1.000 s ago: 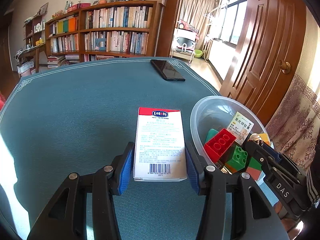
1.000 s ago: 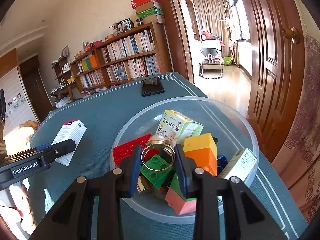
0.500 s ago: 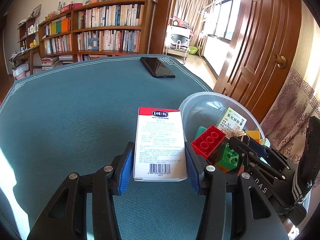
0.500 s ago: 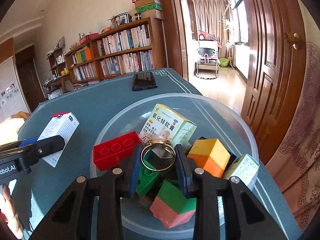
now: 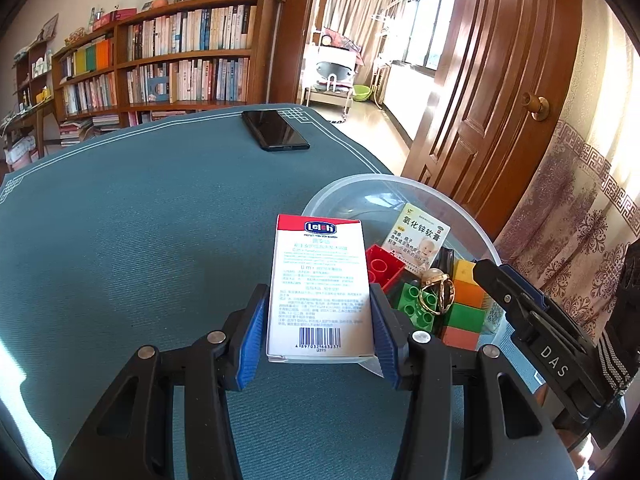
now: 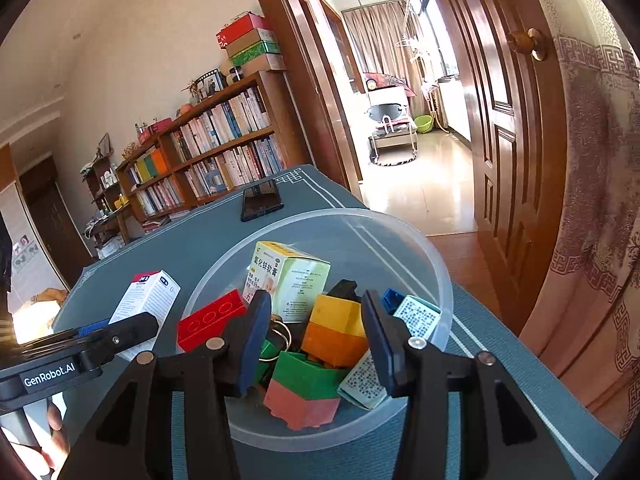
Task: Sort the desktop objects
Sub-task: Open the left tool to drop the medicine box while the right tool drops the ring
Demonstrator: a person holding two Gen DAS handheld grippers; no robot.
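Left gripper (image 5: 320, 330), lower centre of the left wrist view: blue pads (image 5: 251, 340) clamped on the long sides of a white carton (image 5: 320, 292) with a red top band and a barcode at its near end; carton lying flat between the jaws, above the teal worktop (image 5: 140, 240), its right edge overlapping the rim of the clear plastic bowl (image 5: 460, 208) in the picture.

Right gripper (image 6: 314, 336), lower centre of the right wrist view: jaws having just been opening, now apart over the bowl contents, pads pressing on nothing. Gold ring (image 6: 280, 334) just beside the left pad, lying on the blocks; same ring at centre right of the left wrist view, resting on the green block (image 5: 418, 306).

Bowl contents, right wrist view: red block (image 6: 210, 322) at left, yellow-green ointment box (image 6: 292, 276) at rear, yellow-over-orange block (image 6: 338, 330) at centre, green-over-salmon block (image 6: 308, 384) at front, pale printed box (image 6: 400, 336) at right with a blue piece (image 6: 390, 298) behind it.

Black phone (image 5: 275, 130) flat near the far edge of the worktop, well apart from the bowl. Bookshelf (image 5: 172, 64) in the upper left, wooden door (image 5: 500, 100) at right.
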